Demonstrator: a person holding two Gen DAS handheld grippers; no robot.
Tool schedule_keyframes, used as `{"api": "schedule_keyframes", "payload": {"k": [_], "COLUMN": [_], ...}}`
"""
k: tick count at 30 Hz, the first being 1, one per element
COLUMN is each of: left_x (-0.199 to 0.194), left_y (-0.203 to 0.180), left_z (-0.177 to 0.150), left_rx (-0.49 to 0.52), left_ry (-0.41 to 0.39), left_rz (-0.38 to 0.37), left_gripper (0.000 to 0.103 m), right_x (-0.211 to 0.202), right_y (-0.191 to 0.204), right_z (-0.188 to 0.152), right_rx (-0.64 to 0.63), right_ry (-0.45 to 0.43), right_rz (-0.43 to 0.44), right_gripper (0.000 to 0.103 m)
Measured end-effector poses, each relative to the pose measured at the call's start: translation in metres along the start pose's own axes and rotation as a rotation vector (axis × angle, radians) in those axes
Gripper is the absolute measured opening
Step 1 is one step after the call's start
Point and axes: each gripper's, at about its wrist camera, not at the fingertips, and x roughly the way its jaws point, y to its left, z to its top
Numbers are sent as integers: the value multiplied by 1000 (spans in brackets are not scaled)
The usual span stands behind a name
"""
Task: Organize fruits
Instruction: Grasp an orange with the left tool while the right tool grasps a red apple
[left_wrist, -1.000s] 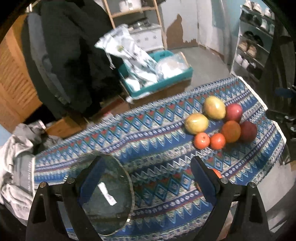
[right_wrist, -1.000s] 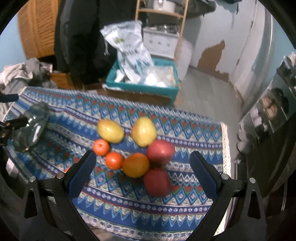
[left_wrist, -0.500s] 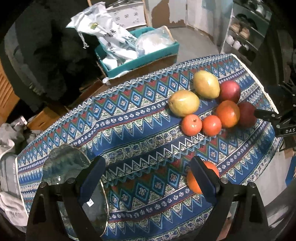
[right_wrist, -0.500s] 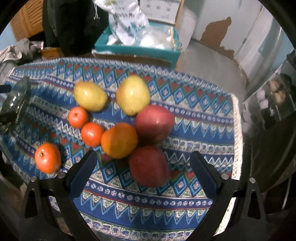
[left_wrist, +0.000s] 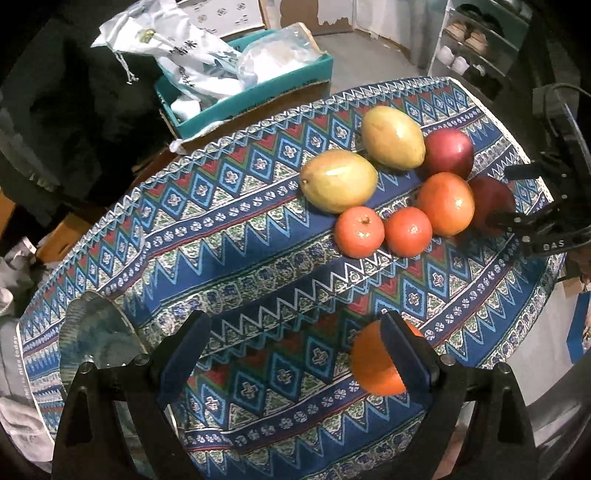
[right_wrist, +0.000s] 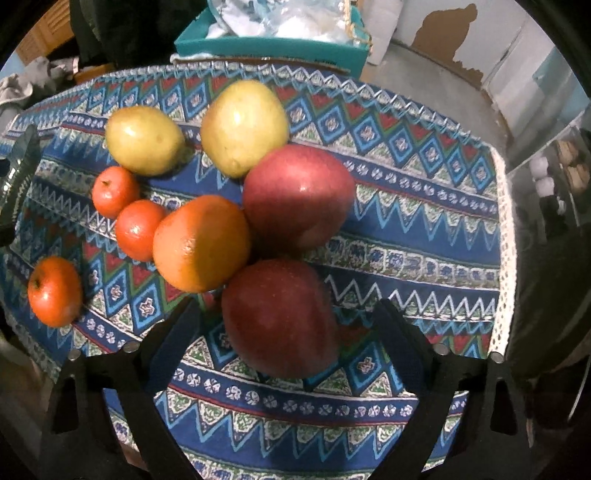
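Fruit sits clustered on the table (right_wrist: 436, 206). My right claw (right_wrist: 288, 332) is spread wide around the nearer red apple (right_wrist: 277, 317), not touching it. My left claw (left_wrist: 295, 343) gapes beside a lone orange (left_wrist: 373, 365).

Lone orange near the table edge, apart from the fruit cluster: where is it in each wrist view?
Left wrist: lone orange at lower right, partly behind the left claw's right finger.
Right wrist: far left, left of the right claw, well apart from the cluster.
Shared landmark: big orange in the middle of the cluster.
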Motion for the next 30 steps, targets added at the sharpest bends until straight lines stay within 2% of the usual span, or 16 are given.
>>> {"api": "schedule_keyframes", "payload": {"k": [3, 6, 9, 10, 11, 15, 23, 30], "left_x": [5, 9, 12, 13, 14, 24, 40, 58], "left_y": [-4, -9, -15, -17, -19, -27, -48, -52], "left_z": [-1, -2, -3, -4, -4, -10, -20, -25], "left_rx": [3, 7, 16, 17, 16, -1, 40, 47], "left_ry": [9, 23, 31, 33, 37, 80, 130, 166], "left_rz": [-15, -46, -72, -79, -87, -124, -126, -135], "left_gripper": [95, 95, 95, 95, 95, 95, 95, 95], "right_x": [13, 22, 21, 20, 16, 6, 6, 8], "right_y": [-1, 0, 0, 0, -1, -7, -14, -8], "right_z": [0, -2, -4, -4, -5, -13, -16, -11], "right_rx": [-1, -3, 1, 3, 13, 64, 92, 80], "right_ry": [25, 42, 27, 20, 1, -6, -25, -19], "right_rz": [11, 26, 24, 23, 22, 54, 88, 72], "right_gripper": [86, 75, 71, 65, 63, 62, 63, 65]}}
